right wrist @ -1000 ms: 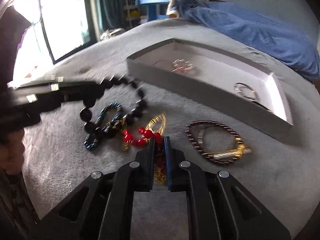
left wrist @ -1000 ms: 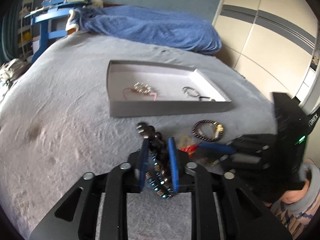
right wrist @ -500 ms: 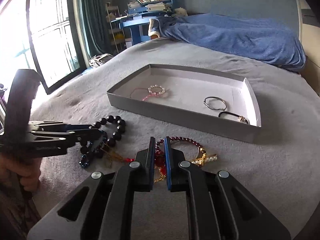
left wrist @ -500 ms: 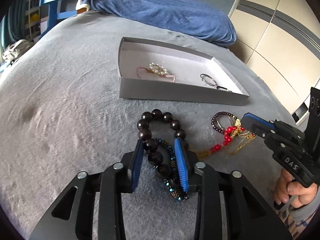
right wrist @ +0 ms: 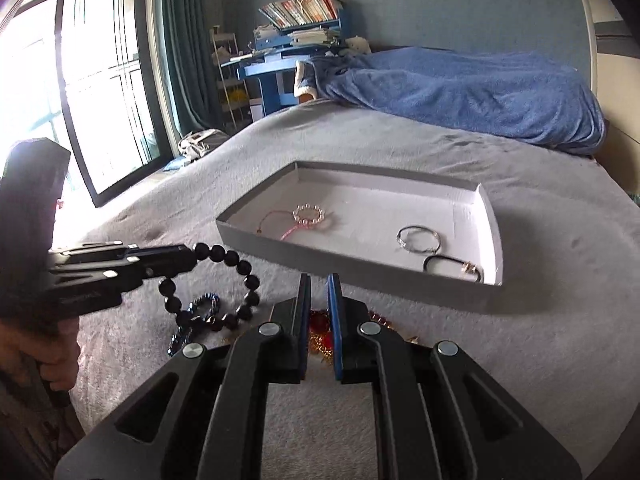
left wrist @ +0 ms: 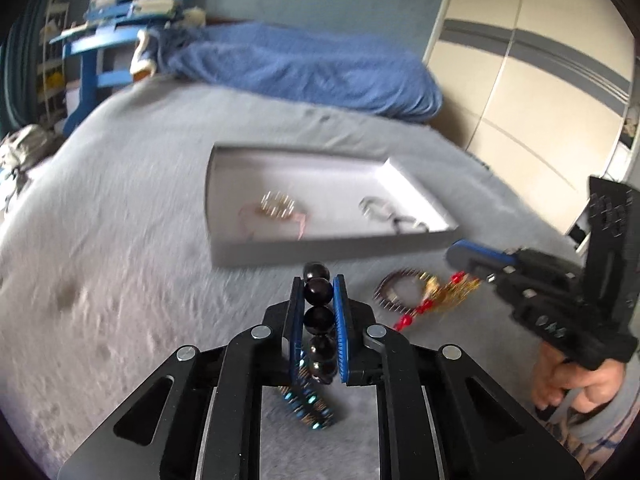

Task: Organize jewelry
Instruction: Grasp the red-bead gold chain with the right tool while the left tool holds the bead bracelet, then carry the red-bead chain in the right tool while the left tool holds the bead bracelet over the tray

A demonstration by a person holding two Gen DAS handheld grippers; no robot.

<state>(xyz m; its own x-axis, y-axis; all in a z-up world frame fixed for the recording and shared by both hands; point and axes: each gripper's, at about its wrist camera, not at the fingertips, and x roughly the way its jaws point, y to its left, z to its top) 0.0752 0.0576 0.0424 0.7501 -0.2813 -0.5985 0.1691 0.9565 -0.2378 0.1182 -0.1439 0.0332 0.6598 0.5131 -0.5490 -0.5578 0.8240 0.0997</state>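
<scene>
Your left claw (left wrist: 317,280) has just been closing and now pinches the black bead bracelet (left wrist: 319,321) between its blue pads; in the right wrist view the loop of beads (right wrist: 228,258) hangs from that claw above the grey bed (right wrist: 560,300). A blue beaded bracelet (left wrist: 310,408) dangles tangled under the black beads, its lower end on the bed. Your right claw (right wrist: 319,292) is pressed together on a red and gold necklace (right wrist: 319,330), which shows between its pads and trails from the claw tip in the left wrist view (left wrist: 440,298). A dark purple bracelet (left wrist: 396,290) lies on the bed just in front of the grey tray (right wrist: 360,276). Inside the tray are a pearl ring on a pink cord (right wrist: 308,216), a silver bangle (right wrist: 418,239) and a black cord bracelet (right wrist: 452,266).
</scene>
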